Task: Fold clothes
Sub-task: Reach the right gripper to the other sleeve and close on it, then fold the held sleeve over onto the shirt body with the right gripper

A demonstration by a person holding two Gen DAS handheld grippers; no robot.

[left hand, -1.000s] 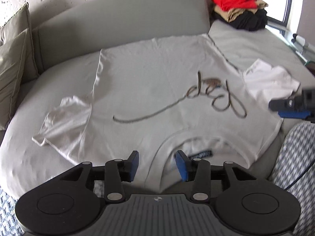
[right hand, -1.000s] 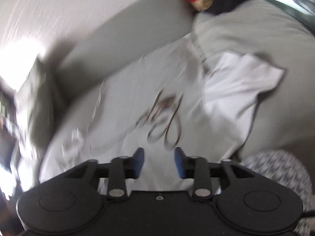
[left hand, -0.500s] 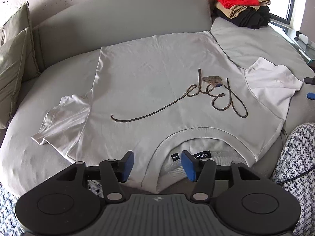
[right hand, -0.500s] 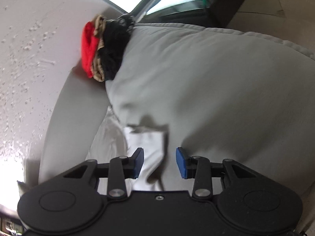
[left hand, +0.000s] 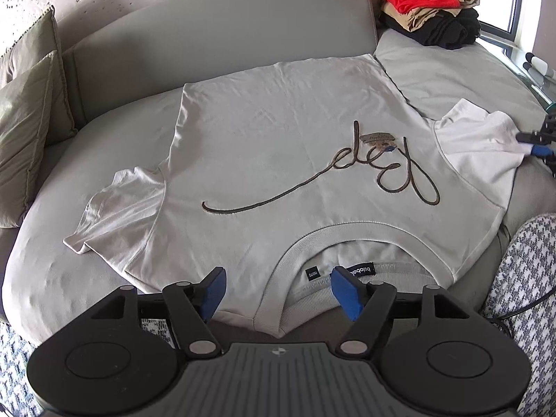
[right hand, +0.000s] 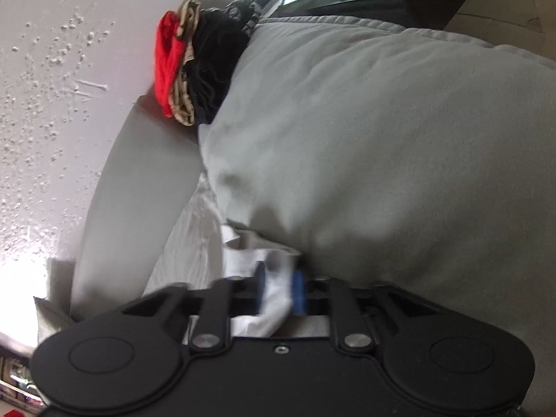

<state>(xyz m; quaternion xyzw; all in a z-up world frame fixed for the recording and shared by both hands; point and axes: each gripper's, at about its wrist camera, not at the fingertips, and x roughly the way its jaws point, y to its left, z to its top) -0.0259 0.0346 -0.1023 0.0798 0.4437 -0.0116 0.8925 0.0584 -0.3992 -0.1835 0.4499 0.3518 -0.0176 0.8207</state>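
- Looking along the left gripper (left hand: 277, 290), its blue pads stand wide apart and are opening further, with the near collar edge of the white T-shirt (left hand: 278, 146) lying between them, unpinched.
- That shirt lies spread face up on the grey sofa (left hand: 215, 31), collar nearest the camera, hem toward the backrest, a dark looping script (left hand: 347, 177) stitched across the chest.
- One sleeve (left hand: 118, 205) lies crumpled out to the left; the other sleeve (left hand: 476, 139) reaches right, where the right gripper (left hand: 533, 144) meets its tip at the frame's edge.
- Only this view shows the whole garment, the cushions (left hand: 24, 121) at far left and a checked fabric (left hand: 524, 271) at lower right.
- A pile of folded clothes (left hand: 431, 7), red on top, sits at the sofa's far right end.
- From the right wrist, the view is rolled sideways and somewhat blurred.
- Here the right gripper (right hand: 279, 293) is clamped on a bunched fold of the white sleeve (right hand: 274, 288), a detail the other camera barely catches.
- Beyond it rise the grey seat cushion (right hand: 382, 139), the same clothes pile (right hand: 194, 66) and a speckled wall (right hand: 52, 87).
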